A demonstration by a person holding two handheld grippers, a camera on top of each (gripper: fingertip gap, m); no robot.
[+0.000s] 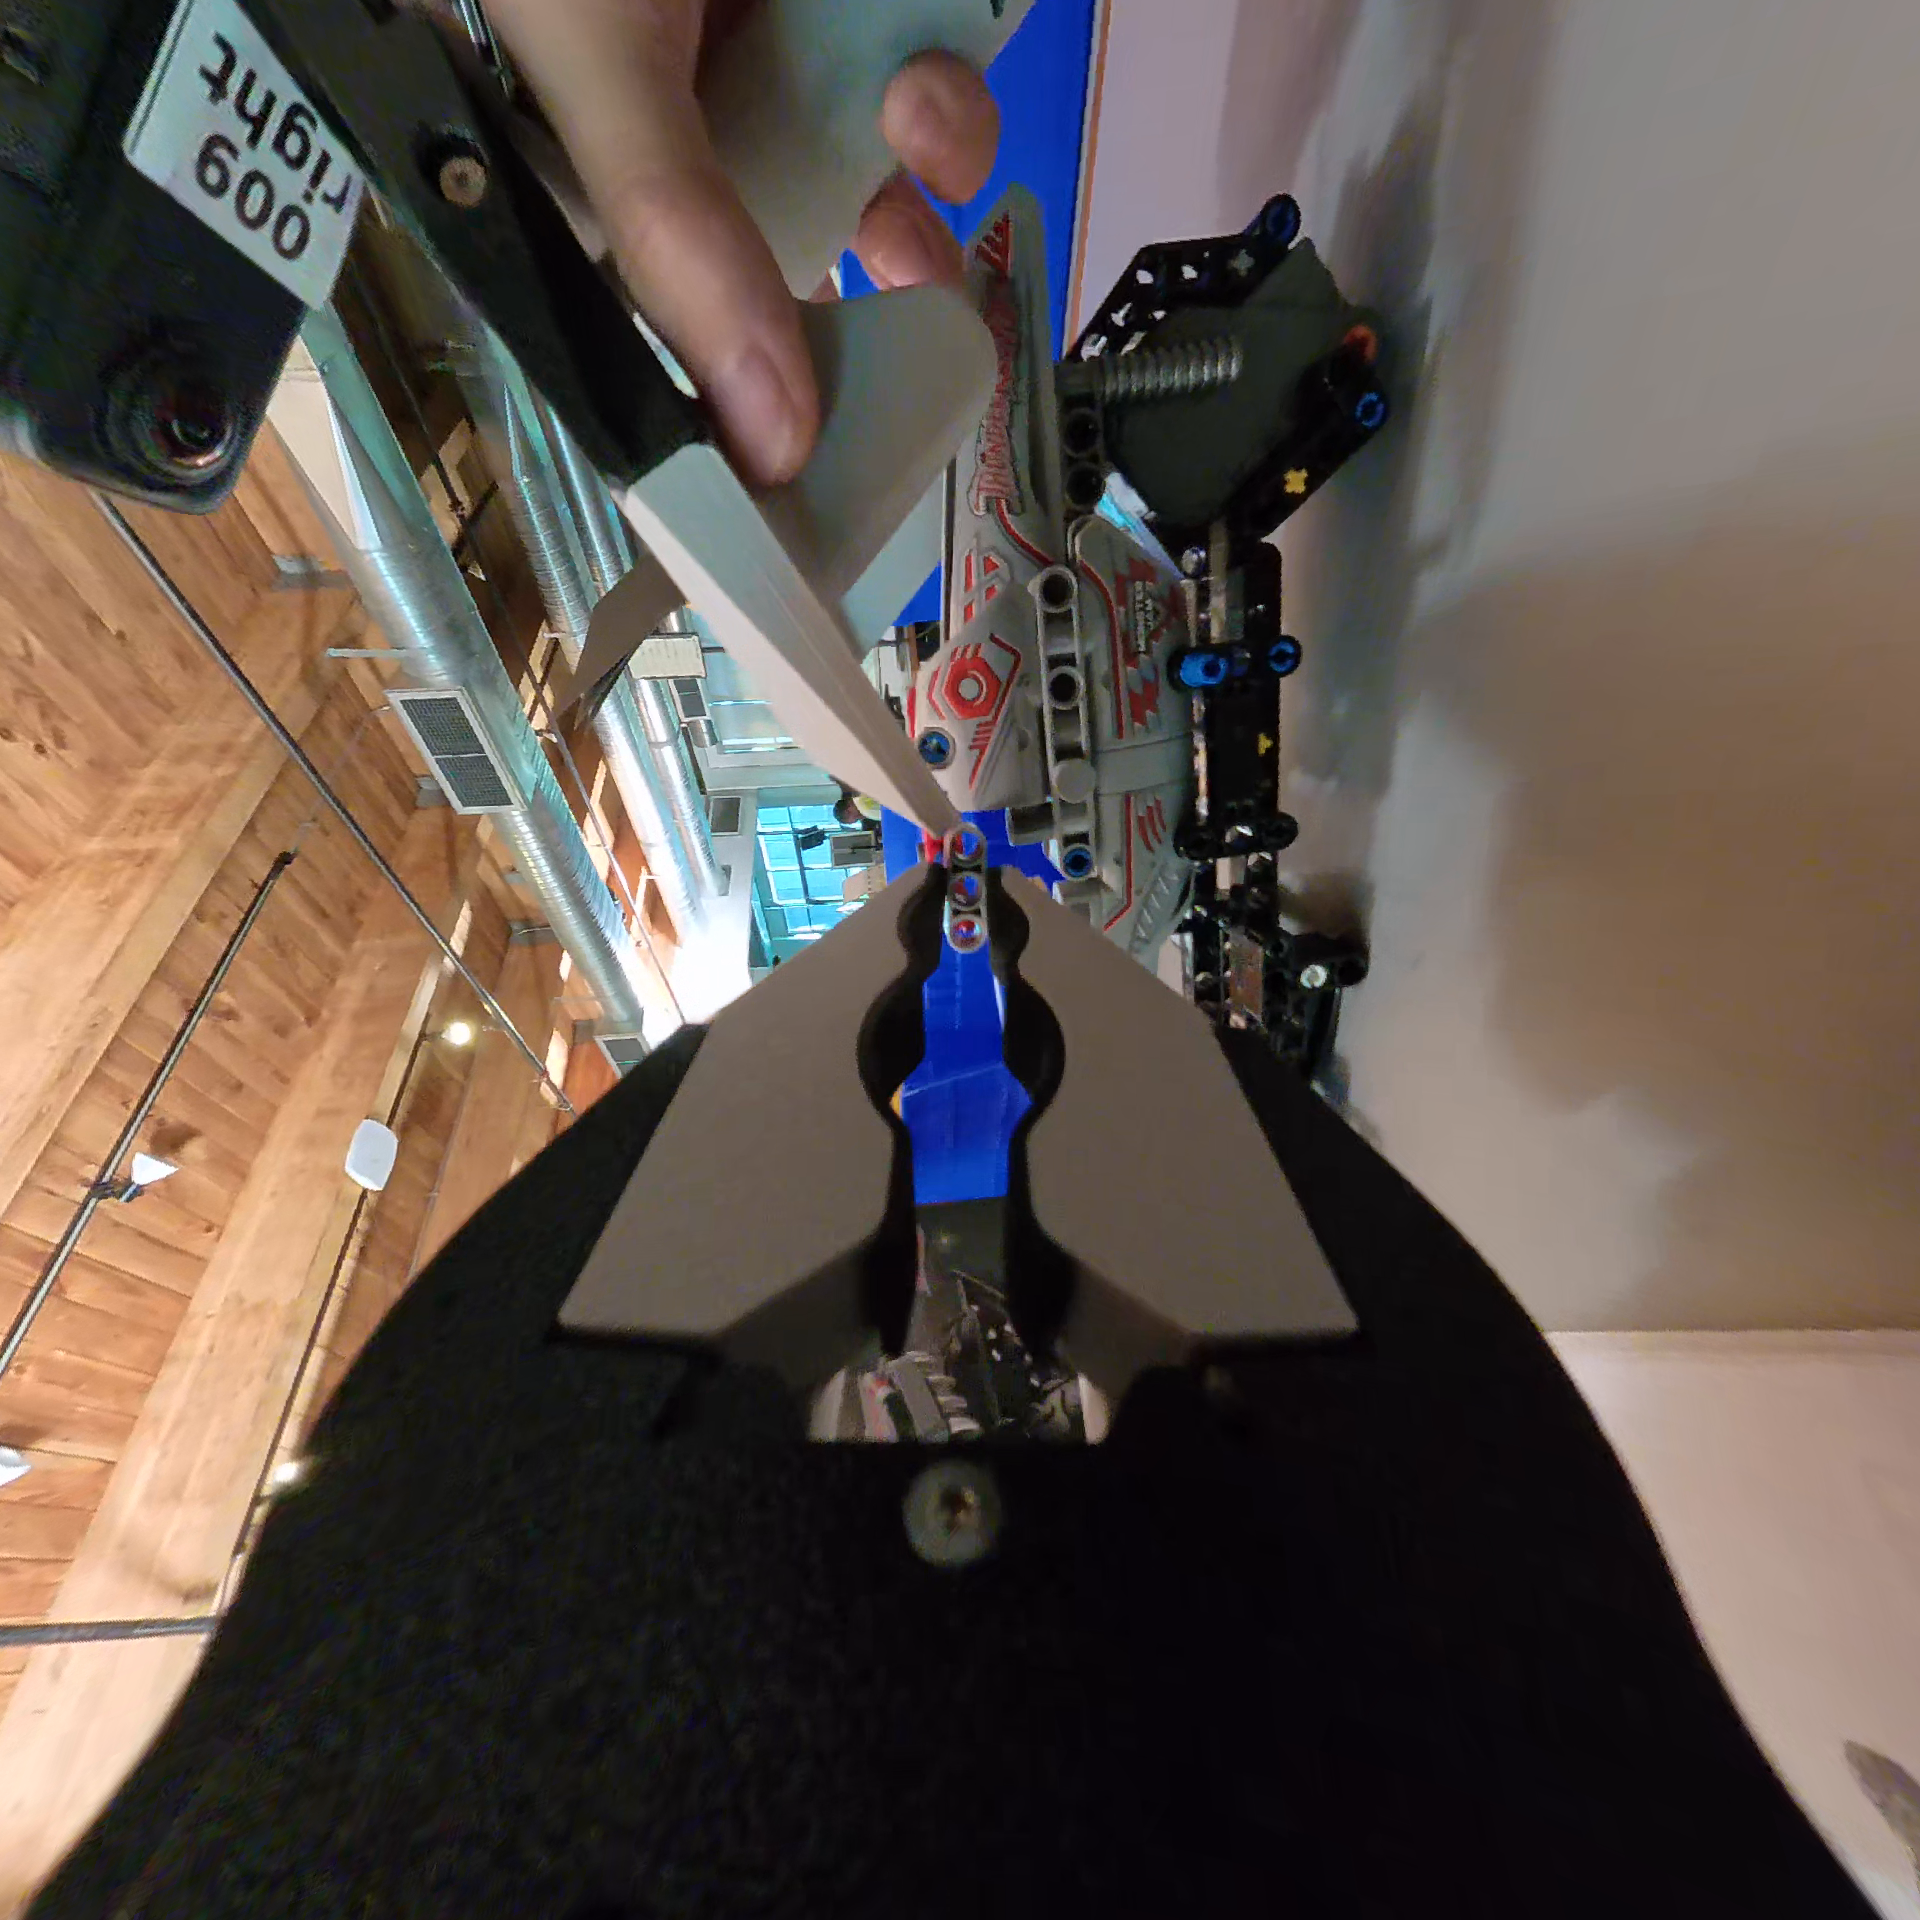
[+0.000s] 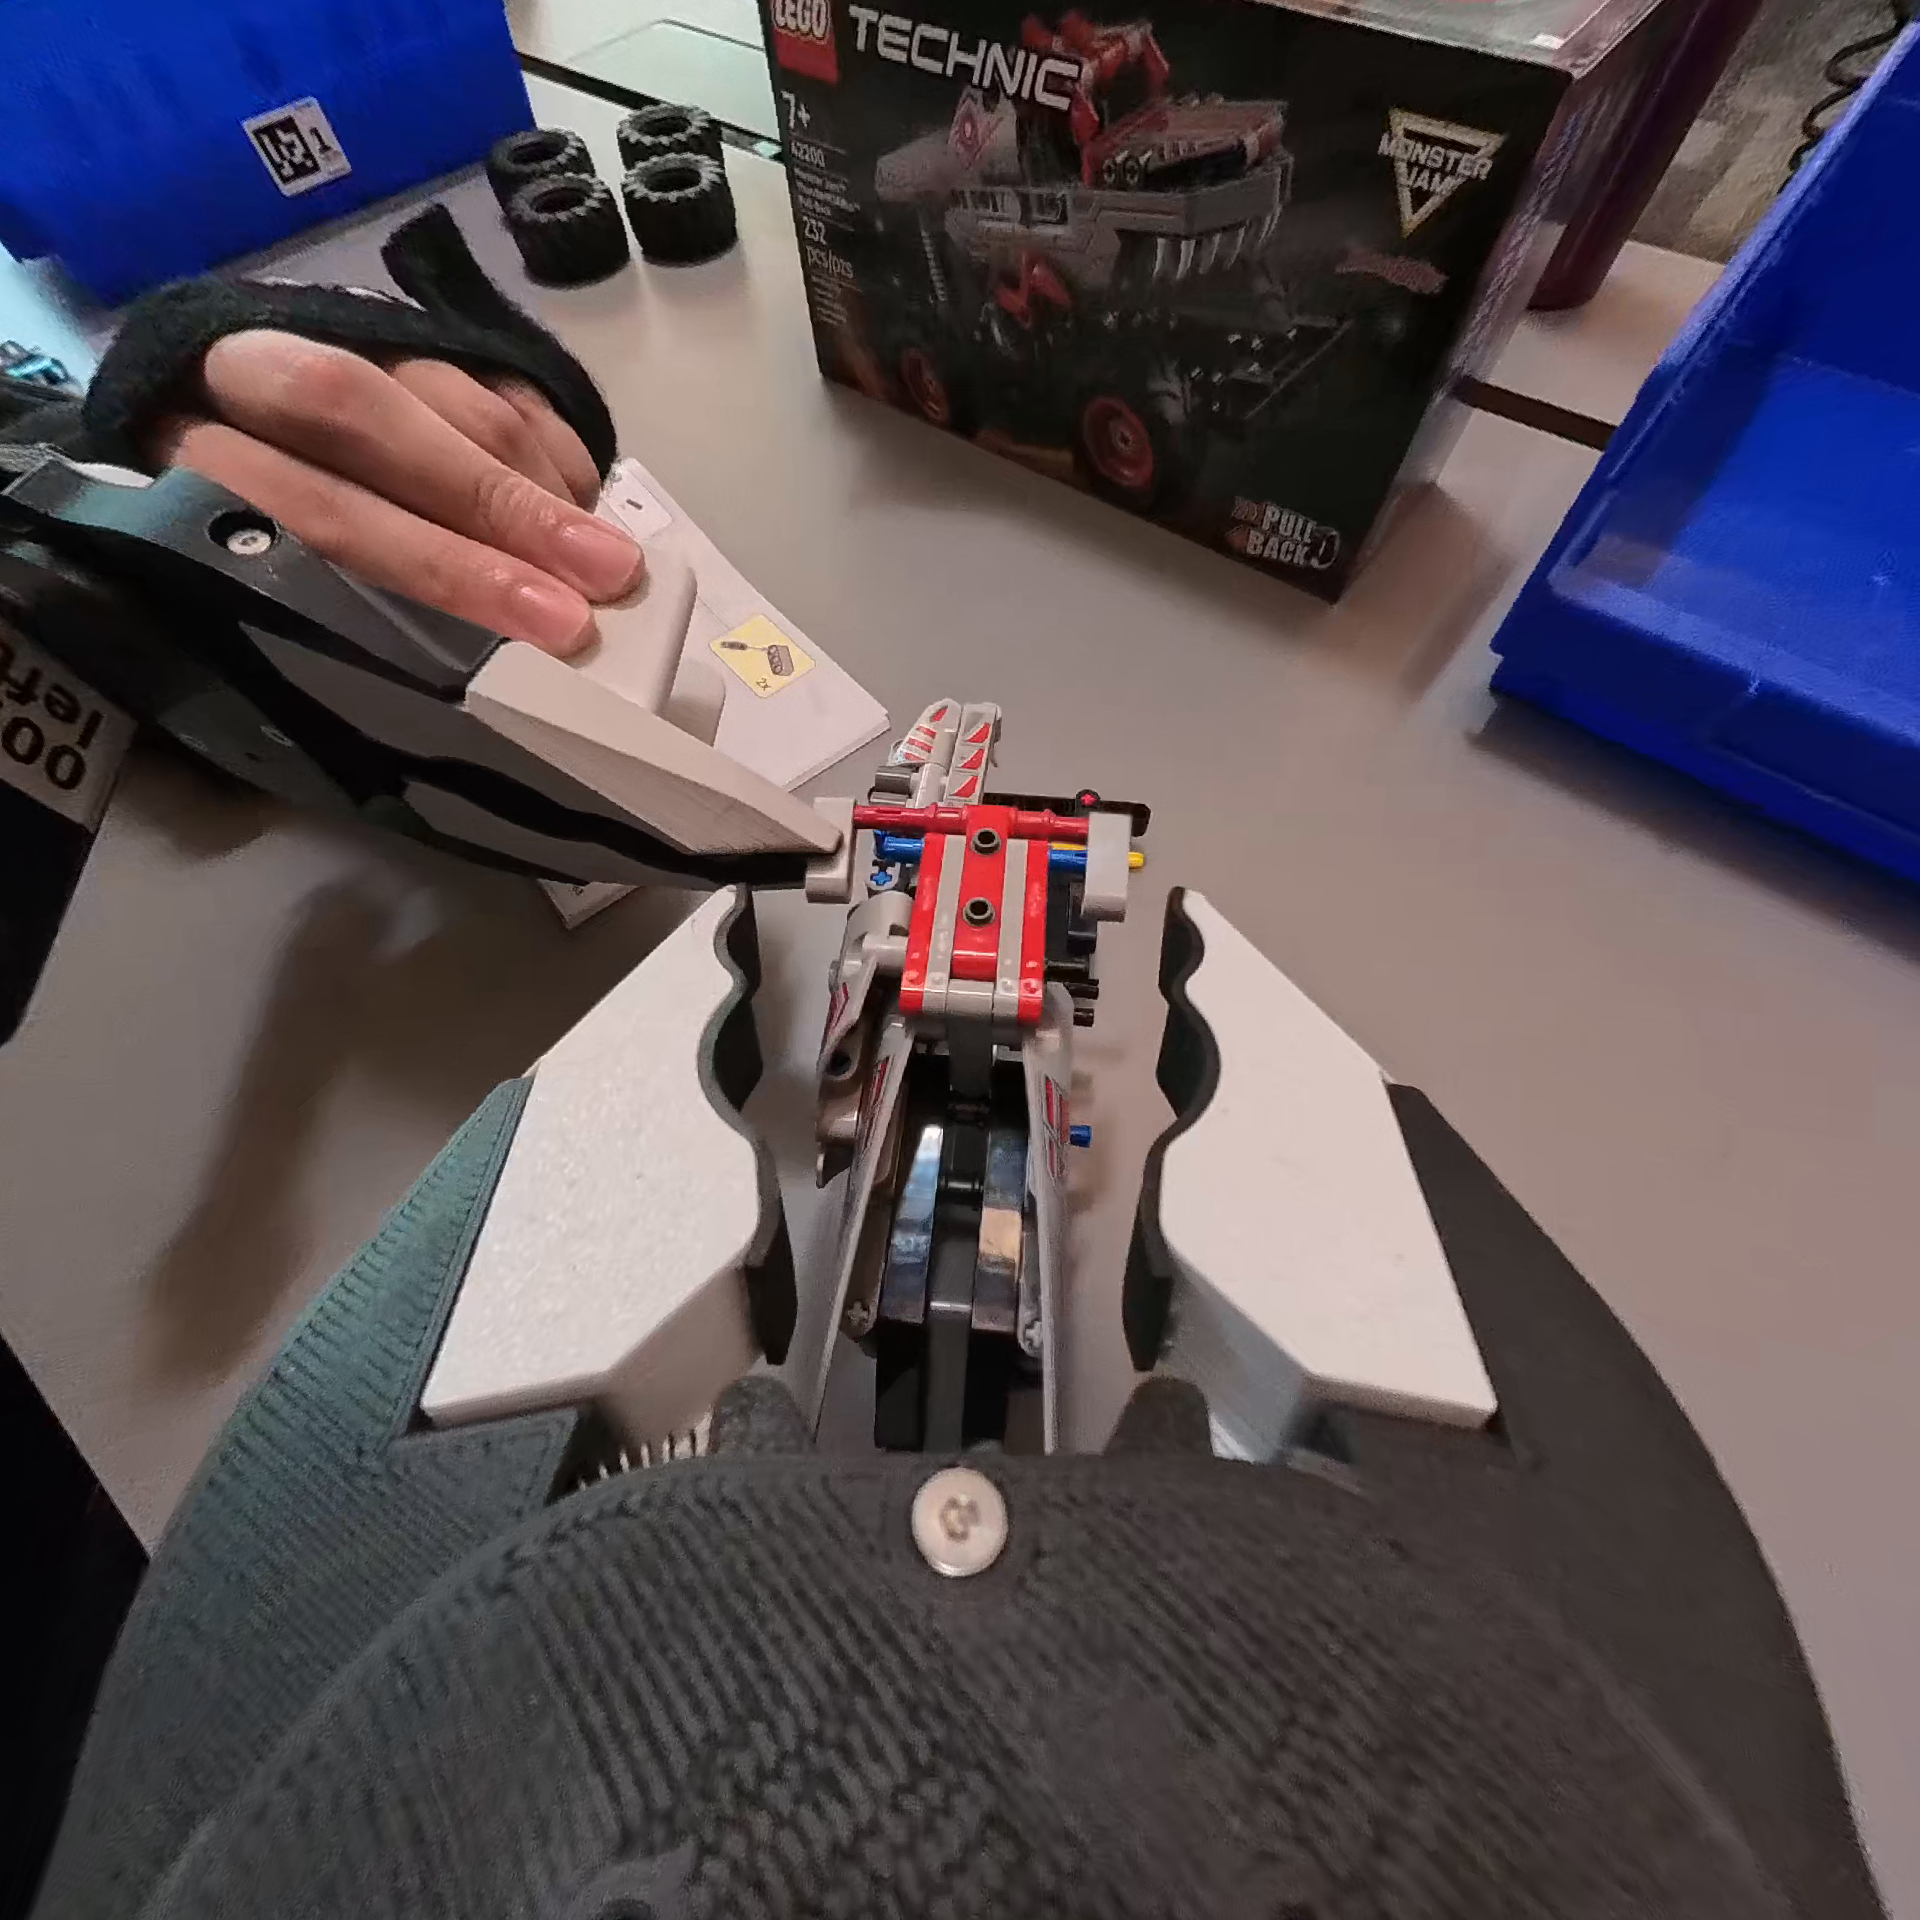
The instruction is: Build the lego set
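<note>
The right claw point(image 2: 966, 1039) is spread wide, one finger on each side of the half-built truck point(image 2: 971, 935). It grips nothing, and a gap shows at both fingertips. The truck sits on the grey surface point(image 2: 1403, 987) dead centre in the right wrist view, with its red and grey striped panel facing up.

In from 9 o'clock comes the left claw point(image 2: 826, 862), a person's hand point(image 2: 416, 488) laid along the top of it. Its tips are pinched tight on a small grey beam point(image 2: 831, 868) at the left end of the red axle point(image 2: 966, 821). The left wrist view agrees: the two tips meet on that holed beam point(image 1: 966, 899), with the truck's printed grey side panels point(image 1: 1029, 644) just beyond at 12 o'clock.

Around the surface, the set's box point(image 2: 1143, 260) stands at 12 o'clock. Four black tyres point(image 2: 613, 192) are bunched at 11 o'clock. A blue bin point(image 2: 1745, 582) sits at 2 o'clock. A white instruction booklet point(image 2: 800, 696) lies under the left claw, just beside the truck.
</note>
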